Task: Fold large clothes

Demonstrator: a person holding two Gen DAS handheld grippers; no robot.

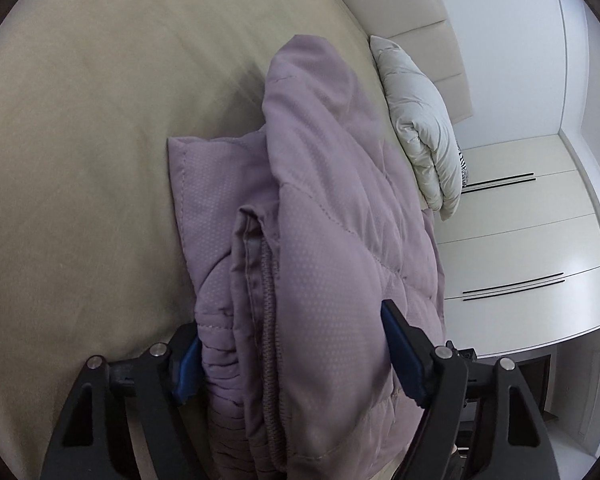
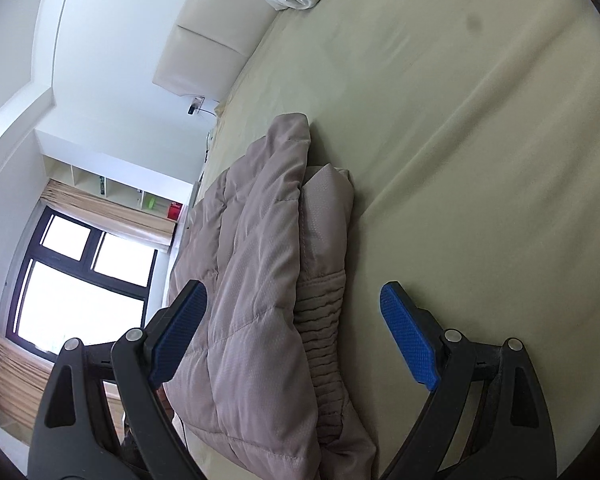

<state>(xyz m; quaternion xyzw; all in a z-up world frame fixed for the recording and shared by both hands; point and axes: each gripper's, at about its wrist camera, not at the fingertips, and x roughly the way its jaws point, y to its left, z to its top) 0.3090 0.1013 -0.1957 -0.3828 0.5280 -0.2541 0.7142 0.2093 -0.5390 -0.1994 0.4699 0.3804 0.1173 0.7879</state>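
A mauve quilted jacket (image 1: pixel 320 240) lies folded into a thick bundle on the beige bed sheet (image 1: pixel 100 120). My left gripper (image 1: pixel 292 344) is open wide with its blue-padded jaws on either side of the bundle's near end; the fabric fills the gap between them. In the right wrist view the same jacket (image 2: pixel 268 260) lies folded on the sheet (image 2: pixel 460 160). My right gripper (image 2: pixel 292 320) is open, its jaws straddling the bundle's near end, the right pad apart from the cloth.
A folded white duvet (image 1: pixel 424 120) lies at the bed's head by the padded cream headboard (image 1: pixel 420 20). White wardrobe drawers (image 1: pixel 520 240) stand beside the bed. A window (image 2: pixel 80 280) with curtains and shelves is on the other side.
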